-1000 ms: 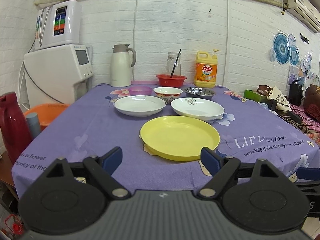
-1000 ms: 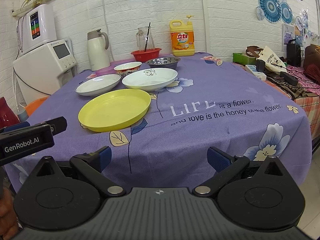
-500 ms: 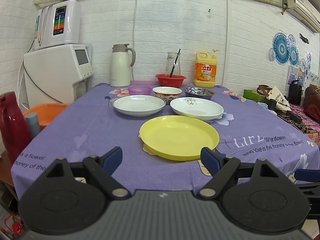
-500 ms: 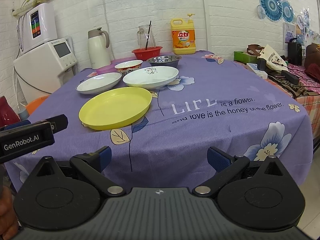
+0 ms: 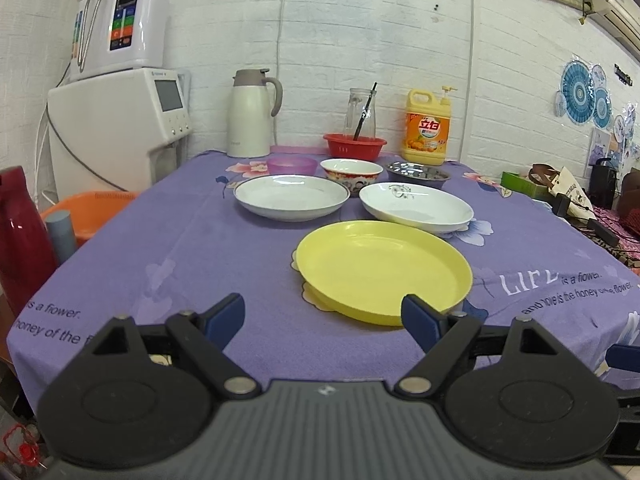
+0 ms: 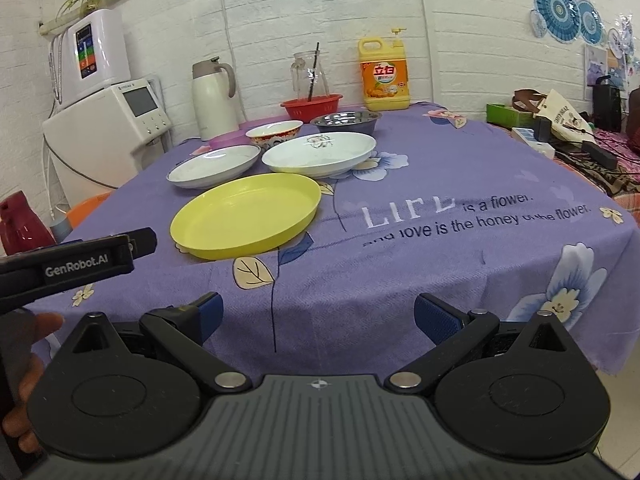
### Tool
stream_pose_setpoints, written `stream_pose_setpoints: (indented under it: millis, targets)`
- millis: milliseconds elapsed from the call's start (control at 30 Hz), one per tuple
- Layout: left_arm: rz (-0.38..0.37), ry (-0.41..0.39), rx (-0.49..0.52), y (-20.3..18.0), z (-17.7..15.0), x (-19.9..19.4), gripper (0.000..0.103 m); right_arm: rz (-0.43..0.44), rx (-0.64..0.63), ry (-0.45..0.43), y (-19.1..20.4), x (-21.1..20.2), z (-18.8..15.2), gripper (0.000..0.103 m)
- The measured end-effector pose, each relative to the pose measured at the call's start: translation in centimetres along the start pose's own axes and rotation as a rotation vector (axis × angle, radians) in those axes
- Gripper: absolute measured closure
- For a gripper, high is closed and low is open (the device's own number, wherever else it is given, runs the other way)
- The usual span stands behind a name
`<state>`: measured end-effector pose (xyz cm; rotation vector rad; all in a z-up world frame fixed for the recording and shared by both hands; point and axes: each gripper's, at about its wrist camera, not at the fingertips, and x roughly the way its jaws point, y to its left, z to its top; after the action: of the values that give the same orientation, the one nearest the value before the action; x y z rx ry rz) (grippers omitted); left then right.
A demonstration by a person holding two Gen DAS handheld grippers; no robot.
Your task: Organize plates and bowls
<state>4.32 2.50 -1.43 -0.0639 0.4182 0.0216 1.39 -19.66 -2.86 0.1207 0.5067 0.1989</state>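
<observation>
- Yellow plate [image 5: 382, 270]: centre of frame, nearest on the tabletop [image 5: 192, 248]; likely light, stiff plastic; take by the raised near rim.
- Two white plates [image 5: 291, 197] [image 5: 416, 207]: behind it; likely ceramic, breakable, slippery.
- Bowls [image 5: 351, 172]: back row.
- Left tongs [image 5: 323, 317]: released, empty.
- Right tongs [image 6: 318, 314]: released, empty.

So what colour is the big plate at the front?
Yellow. The plate is plain yellow all over, and the left wrist view shows it best.
</observation>
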Motion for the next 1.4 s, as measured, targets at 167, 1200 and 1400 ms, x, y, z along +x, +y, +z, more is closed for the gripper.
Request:
stream_pose_setpoints:
  millis: [167,1200,1400]
  targets:
    - [0.017,0.036,-0.041,1.5,2.7,3.2,0.019,0.049,-0.058,0.016,0.8,3.1,2.6,0.000]
    - [-0.100,0.281,0.044,1.5,5.4,16.8,0.035,0.101,-0.205,0.218,2.7,16.8,7.4,0.000]
    - [-0.134,0.244,0.056,1.1,5.0,16.5,0.051,0.116,-0.206,0.179,3.0,17.3,7.8,0.000]
